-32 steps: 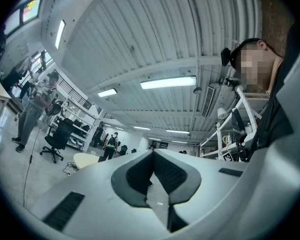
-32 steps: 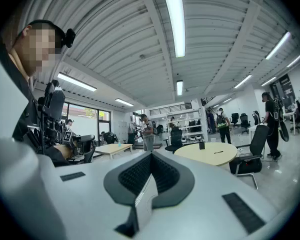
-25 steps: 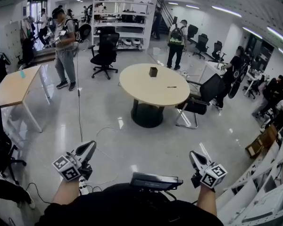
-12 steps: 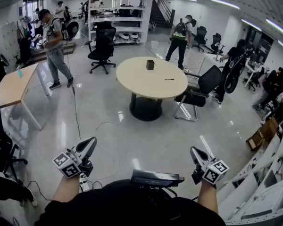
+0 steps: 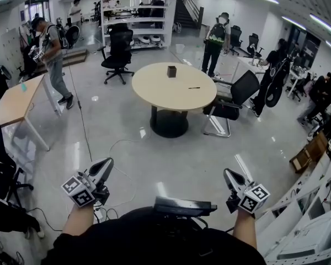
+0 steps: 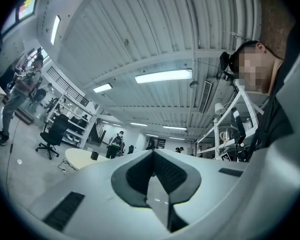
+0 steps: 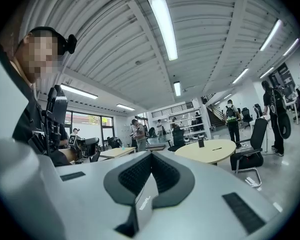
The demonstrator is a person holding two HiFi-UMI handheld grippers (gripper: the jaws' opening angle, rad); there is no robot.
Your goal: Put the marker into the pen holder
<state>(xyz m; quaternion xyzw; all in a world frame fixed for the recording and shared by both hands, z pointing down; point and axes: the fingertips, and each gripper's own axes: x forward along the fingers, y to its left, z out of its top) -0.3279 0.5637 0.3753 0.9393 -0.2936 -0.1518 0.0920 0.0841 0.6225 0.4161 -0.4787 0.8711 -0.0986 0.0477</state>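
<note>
We hold the left hand-held gripper (image 5: 105,164) and the right hand-held gripper (image 5: 228,175) low over the floor (image 5: 182,159), both clenched on nothing. The marker (image 5: 194,88) lies on the round surface (image 5: 154,93) (well ahead of us), apart from the black pen holder (image 5: 171,71).

Marker (image 5: 194,87): thin dark sliver on the table (image 5: 154,90), far off; colour and cap too small to tell. Holder (image 5: 171,71): small dark block, opening and contents unreadable (no better in the right gripper view). Left gripper view: the left gripper (image 6: 153,151) body covers the table's right part; only the near rim and the holder show. Head view: forearms (image 5: 80,225) cut by the bottom edge.
</note>
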